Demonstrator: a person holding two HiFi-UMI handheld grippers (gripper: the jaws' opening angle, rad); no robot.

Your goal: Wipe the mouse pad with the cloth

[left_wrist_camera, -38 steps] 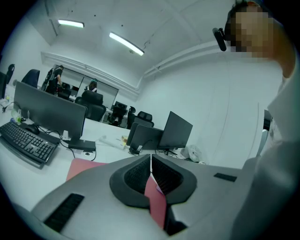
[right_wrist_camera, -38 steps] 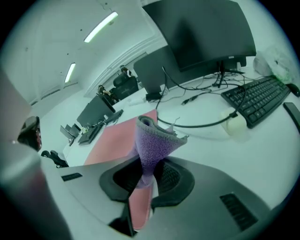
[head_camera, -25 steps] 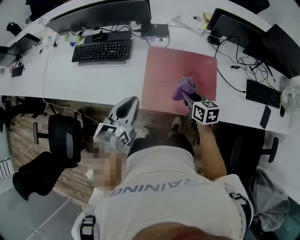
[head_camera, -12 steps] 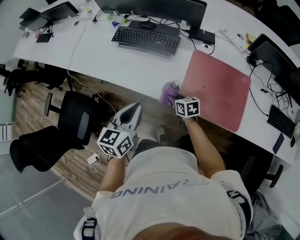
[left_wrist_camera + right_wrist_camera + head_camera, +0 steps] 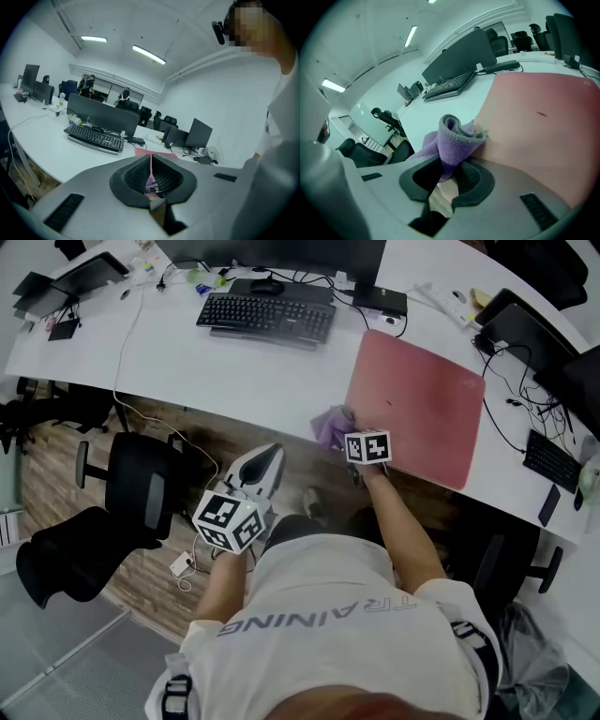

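cloth [image 5: 457,133]: purple, clamped in right gripper [image 5: 450,176] jaws at the mouse pad [image 5: 417,404] corner
pad: red, laid on white counter [image 5: 234,371]
left gripper [image 5: 151,165]: jaws pressed together, nothing held

A pale grey, short-sleeved T-shirt [image 5: 319,615] is worn, with grey capital lettering printed across it. Dark straps [image 5: 174,697] with buckles are picked out at both shoulders. Now the left tongs [image 5: 151,161]: a smooth light grey shell is seen, black ribbed pads [image 5: 166,178] are set in a dark rounded hollow, and a black rectangular slot [image 5: 64,211] is cut into each flank. The same grey shell, black pads and side slot are shown on the right tongs [image 5: 451,173]. Each is topped by a white cube [image 5: 228,519] printed with black square markers.
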